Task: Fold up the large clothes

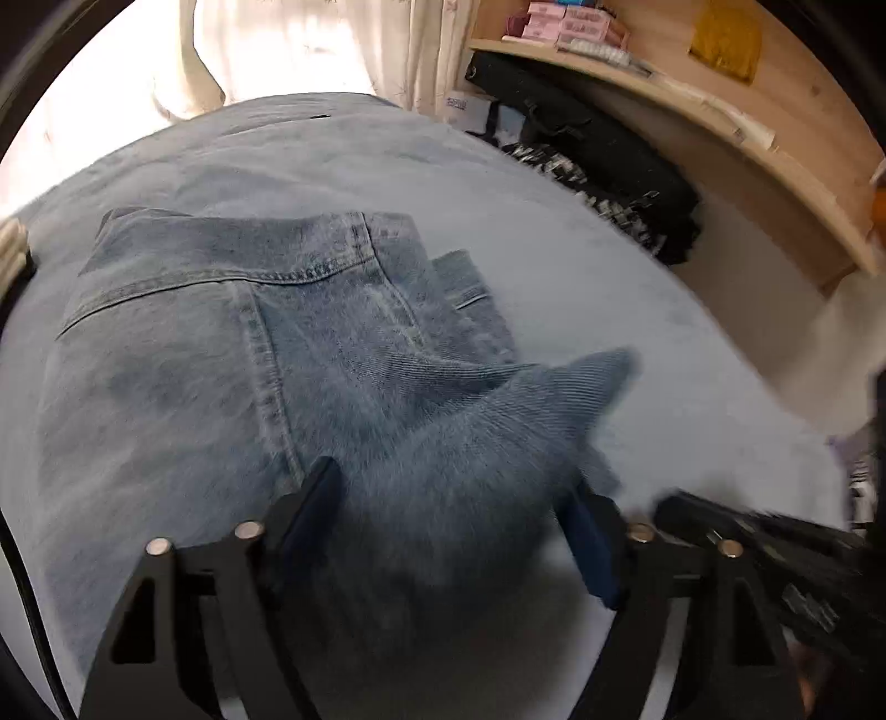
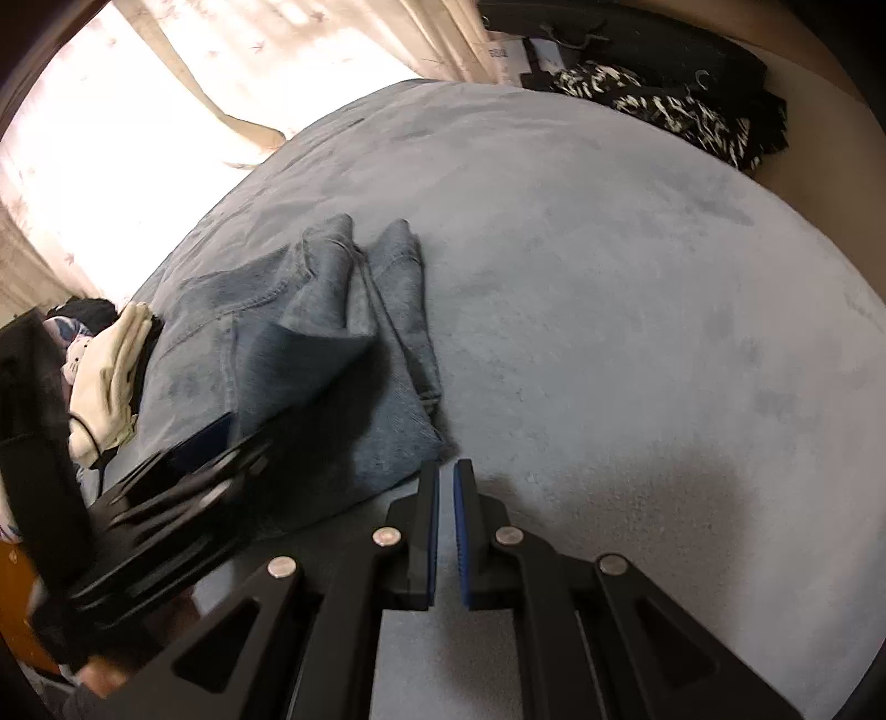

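A pair of light blue jeans lies partly folded on the grey-blue bed. My left gripper is open, its jaws wide apart, with a raised, blurred fold of the jeans between them. The jeans also show in the right wrist view, bunched at the left. My right gripper is shut and empty, just off the near corner of the jeans, above the bed. The left gripper shows there at the left, over the jeans.
Black and patterned clothes lie along the bed's far right edge under a wooden shelf. A white garment lies left of the jeans. Curtains hang behind the bed.
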Available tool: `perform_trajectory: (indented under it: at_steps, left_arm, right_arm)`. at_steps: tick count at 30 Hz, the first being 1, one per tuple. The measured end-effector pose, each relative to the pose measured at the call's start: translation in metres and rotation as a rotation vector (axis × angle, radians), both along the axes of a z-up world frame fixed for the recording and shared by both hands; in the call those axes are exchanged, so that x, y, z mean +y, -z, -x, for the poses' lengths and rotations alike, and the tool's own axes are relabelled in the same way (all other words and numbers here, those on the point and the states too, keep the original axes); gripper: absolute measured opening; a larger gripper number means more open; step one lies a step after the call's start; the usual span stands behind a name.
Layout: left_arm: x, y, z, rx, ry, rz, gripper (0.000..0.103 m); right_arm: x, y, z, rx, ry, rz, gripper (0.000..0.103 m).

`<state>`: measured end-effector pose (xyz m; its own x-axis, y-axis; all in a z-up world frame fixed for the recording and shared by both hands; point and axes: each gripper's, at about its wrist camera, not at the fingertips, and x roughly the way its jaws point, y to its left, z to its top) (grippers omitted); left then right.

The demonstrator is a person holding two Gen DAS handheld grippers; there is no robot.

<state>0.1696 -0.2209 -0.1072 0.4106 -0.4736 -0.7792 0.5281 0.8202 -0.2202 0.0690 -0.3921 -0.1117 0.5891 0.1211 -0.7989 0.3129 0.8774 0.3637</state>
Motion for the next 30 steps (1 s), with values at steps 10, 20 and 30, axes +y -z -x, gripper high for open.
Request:
perform_trajectory:
  at_steps: [10, 20, 30]
  left_arm:
    - [0.134, -0.038, -0.006, 0.060, -0.193, 0.118, 0.086]
    - [0.186, 0.019, -0.055, 0.218, -0.328, 0.126, 0.086]
    - [0.133, 0.027, -0.042, 0.122, -0.252, 0.022, 0.074]
  right_arm:
    - [0.016, -0.036, -0.037, -0.089, -0.130, -0.031, 0.063]
    - [0.037, 0.004, -0.082, 0.091, -0.219, 0.055, 0.021]
    - [0.011, 0.015, -0.054, 0.073, -0.126, 0.038, 0.015]
